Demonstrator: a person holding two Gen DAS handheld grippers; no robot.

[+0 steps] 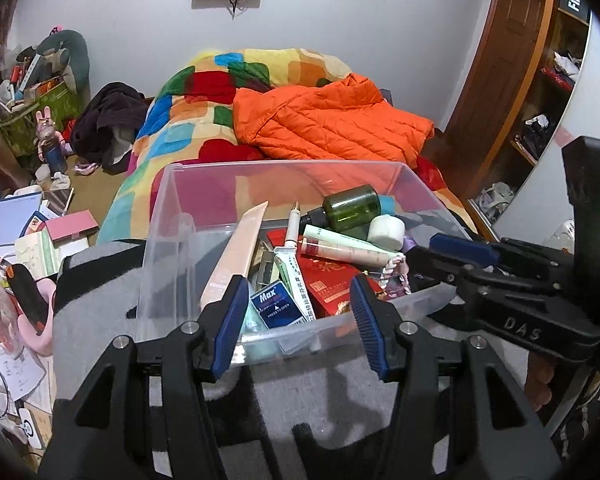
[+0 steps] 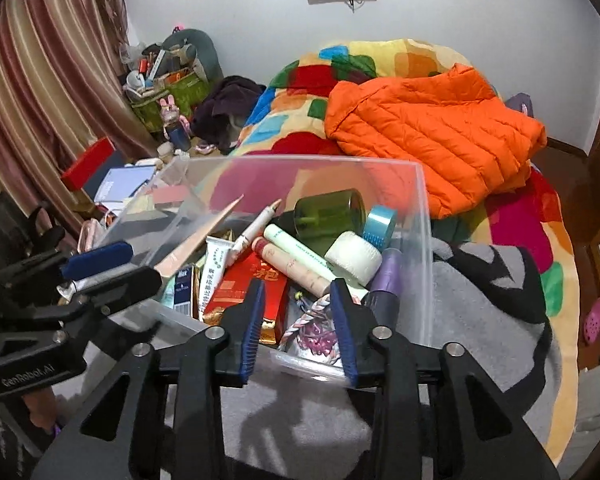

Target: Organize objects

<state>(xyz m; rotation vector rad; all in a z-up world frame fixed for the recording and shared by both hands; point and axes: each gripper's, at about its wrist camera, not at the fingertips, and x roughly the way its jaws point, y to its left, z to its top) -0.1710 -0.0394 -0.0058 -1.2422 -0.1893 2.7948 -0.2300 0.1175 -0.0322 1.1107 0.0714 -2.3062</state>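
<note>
While the clear plastic bin point(image 1: 172, 216) fills the middle of the left wrist view, the left gripper point(image 1: 298, 304) is seen at lower centre with its blue pads wide apart and nothing held between them. A navy box point(image 1: 277, 307) lettered "Max" and "PRESS TO OPEN" lies straight ahead in that gap, just beyond the fingertips, and a peach tube point(image 1: 236, 256) leans up and away to the upper left, its long axis running almost along the line of the fingers. A red carton point(image 1: 332, 280) with gold characters too small to be read lies to the right of the gap, below a green bottle point(image 1: 350, 208) on its side at upper centre. The right gripper point(image 1: 460, 250) is seen at the right edge, its body marked "DAS"; its opening cannot be told from here. In the right wrist view, the right gripper point(image 2: 298, 312) is shown at lower centre, moderately spread and empty, poised over the bin's near wall point(image 2: 300, 360). A braided hair tie point(image 2: 314, 320) lies directly between and beyond its fingers, and the right hand is judged the nearer for it. The red carton point(image 2: 240, 292) sits just left of the gap, and a white roll point(image 2: 354, 258) and purple tube point(image 2: 386, 276) above right. At the left edge the left gripper point(image 2: 96, 264) bears "GenRobot.AI".
</note>
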